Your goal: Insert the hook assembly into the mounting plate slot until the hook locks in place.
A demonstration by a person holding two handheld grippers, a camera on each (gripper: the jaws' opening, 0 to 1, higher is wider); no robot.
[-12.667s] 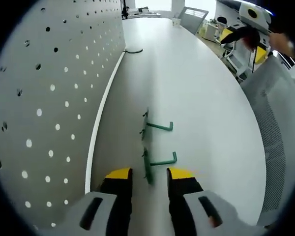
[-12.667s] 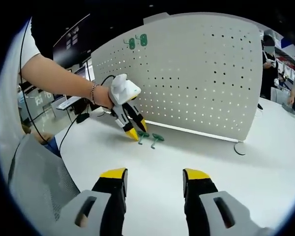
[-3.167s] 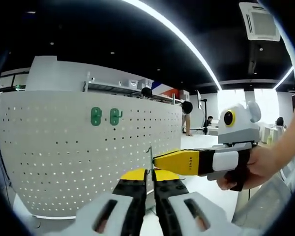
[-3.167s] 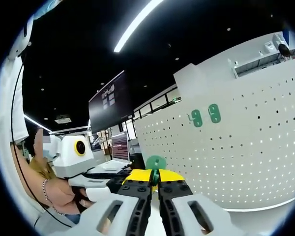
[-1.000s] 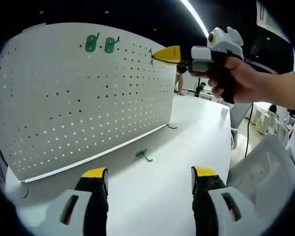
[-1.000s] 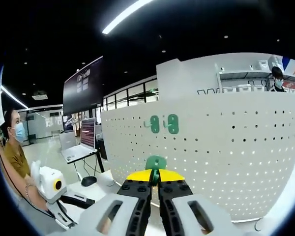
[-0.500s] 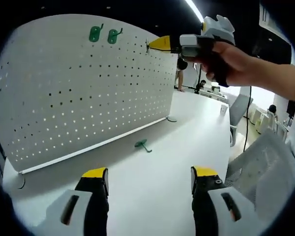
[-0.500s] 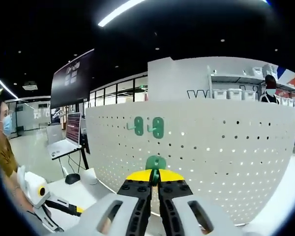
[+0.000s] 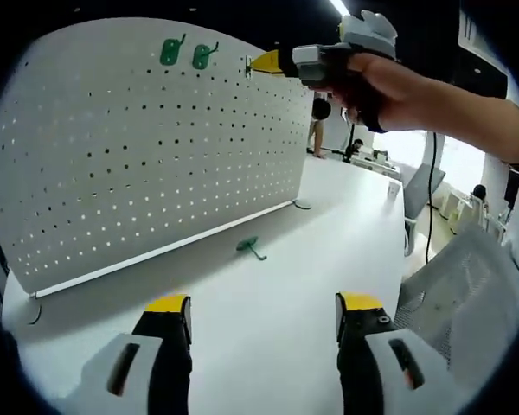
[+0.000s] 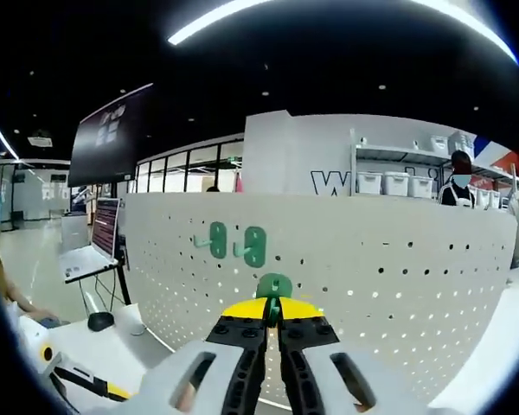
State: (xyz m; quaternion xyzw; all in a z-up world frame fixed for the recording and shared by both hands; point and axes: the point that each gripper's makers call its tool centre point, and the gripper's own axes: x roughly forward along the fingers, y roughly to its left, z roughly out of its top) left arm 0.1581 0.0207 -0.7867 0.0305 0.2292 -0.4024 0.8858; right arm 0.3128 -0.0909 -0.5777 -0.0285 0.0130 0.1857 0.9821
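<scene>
The white pegboard (image 9: 130,156) stands upright on the table, with two green hooks (image 9: 170,52) (image 9: 204,55) mounted side by side near its top edge. A hand holds my right gripper (image 9: 261,62) high up close to the board, just right of those hooks, shut on a third green hook (image 9: 247,67). In the right gripper view that hook (image 10: 274,285) sticks up between the shut jaws (image 10: 272,309), facing the pegboard (image 10: 389,277) beside the mounted hooks (image 10: 217,239) (image 10: 254,246). Another green hook (image 9: 251,248) lies on the table. My left gripper (image 9: 264,311) hovers open over the table.
The white table (image 9: 329,233) runs along the foot of the board. A grey mesh chair back (image 9: 467,294) stands at the right. The left gripper's body (image 10: 48,354) shows low at the left in the right gripper view. A laptop (image 10: 86,255) sits far left.
The right gripper has carried its hook leftward along the board's top, closer to the two mounted hooks. The left gripper stays open over the table.
</scene>
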